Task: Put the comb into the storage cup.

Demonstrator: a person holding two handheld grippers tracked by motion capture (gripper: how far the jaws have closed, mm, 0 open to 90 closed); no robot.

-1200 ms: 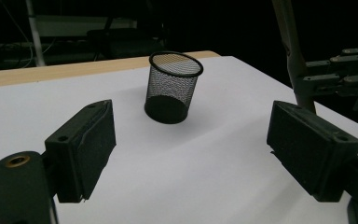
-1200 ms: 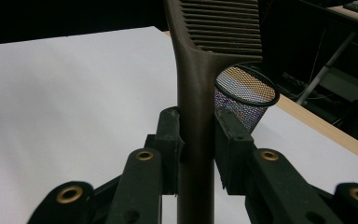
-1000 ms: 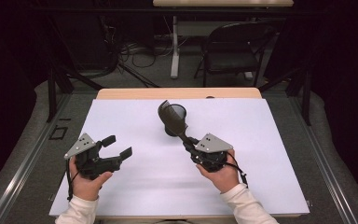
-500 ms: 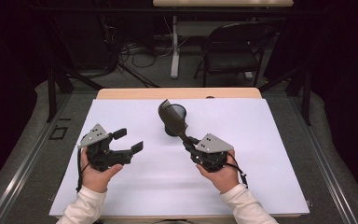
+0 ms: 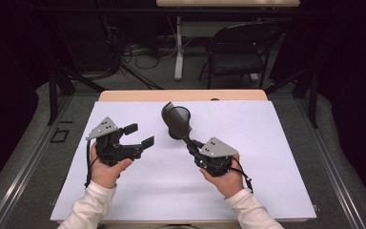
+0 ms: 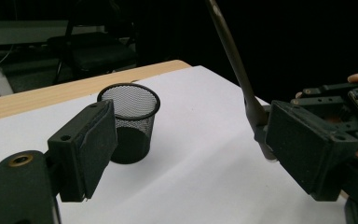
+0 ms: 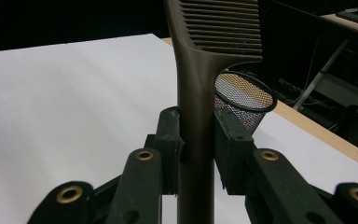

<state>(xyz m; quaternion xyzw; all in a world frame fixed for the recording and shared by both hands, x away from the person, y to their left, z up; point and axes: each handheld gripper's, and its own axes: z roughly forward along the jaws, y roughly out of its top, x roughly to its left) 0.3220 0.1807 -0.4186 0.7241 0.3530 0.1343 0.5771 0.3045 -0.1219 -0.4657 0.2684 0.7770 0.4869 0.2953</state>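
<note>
Above the desk (image 5: 267, 143), the comb (image 7: 200, 93) is pinched only by its handle between the right gripper's (image 5: 194, 149) fingers (image 7: 230, 140), while the left gripper's (image 5: 138, 136) fingers (image 6: 86, 149) are spread, so the light mesh cup (image 6: 129, 122) may be tipped over if its rim is struck.

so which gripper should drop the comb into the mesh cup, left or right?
Right, probably. The right gripper is already shut on the comb handle, its head near the mesh cup. The left gripper is open, empty and farther off.
</note>
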